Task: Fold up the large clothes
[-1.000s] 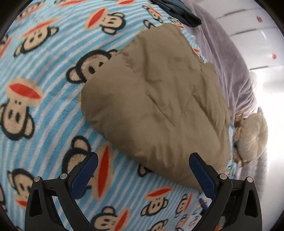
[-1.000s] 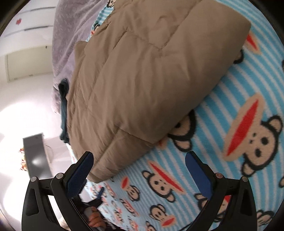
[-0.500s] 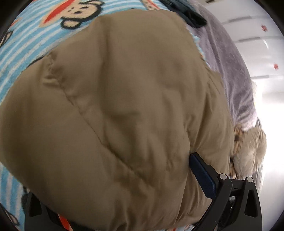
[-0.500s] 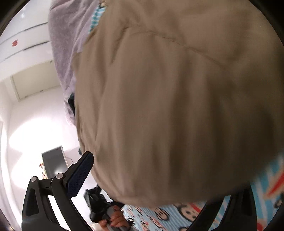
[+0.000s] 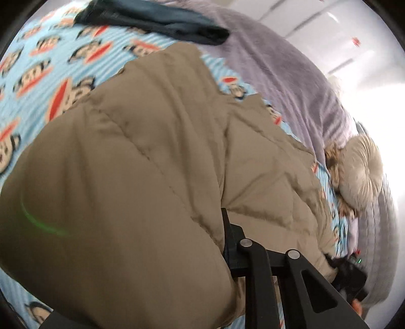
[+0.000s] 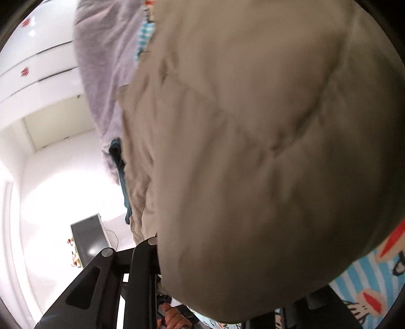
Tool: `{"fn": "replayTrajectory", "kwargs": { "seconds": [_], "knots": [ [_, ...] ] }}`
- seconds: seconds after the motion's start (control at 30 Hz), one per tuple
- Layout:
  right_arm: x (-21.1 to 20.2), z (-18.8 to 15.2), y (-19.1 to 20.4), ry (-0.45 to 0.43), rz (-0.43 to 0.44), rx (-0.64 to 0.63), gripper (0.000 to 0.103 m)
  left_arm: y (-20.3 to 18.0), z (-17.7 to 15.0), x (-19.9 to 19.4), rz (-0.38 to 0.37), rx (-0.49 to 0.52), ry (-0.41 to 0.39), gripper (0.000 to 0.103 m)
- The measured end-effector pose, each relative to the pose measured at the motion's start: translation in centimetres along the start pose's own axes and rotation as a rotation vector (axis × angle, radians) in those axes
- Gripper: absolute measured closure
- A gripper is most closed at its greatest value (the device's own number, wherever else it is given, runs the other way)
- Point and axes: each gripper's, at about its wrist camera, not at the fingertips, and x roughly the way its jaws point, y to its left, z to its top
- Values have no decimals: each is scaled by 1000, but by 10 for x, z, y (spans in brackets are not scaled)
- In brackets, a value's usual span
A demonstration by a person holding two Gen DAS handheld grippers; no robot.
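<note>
tan quilted coat (image 5: 141, 177) hiding blanket (image 5: 50, 65), perhaps pillow (image 5: 359, 174)

White wardrobe doors (image 6: 38, 65), pale walls, dark screen (image 6: 88, 240), bright light.

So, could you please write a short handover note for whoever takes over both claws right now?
Left claw: closing on an edge of the tan quilted garment.
Right claw: closing on the same garment's other side, padding bulging over it.
Garment sits bunched on the monkey-print blanket; dark blue clothing lies beyond it.
Done: both edges gripped.
Left: carry the fold over, flatten, release.
</note>
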Motion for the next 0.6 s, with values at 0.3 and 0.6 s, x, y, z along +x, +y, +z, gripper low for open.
{"fn": "replayTrajectory", "kwargs": {
  "seconds": [0.3,0.6],
  "knots": [
    [-41,-39,-16,26,-32,-52,77,3,-58,-36,4,45,68,80],
    [-88,-96,-77,90,-59,-36,76,48,-167,-69,17,14,180,79]
  ]
}}
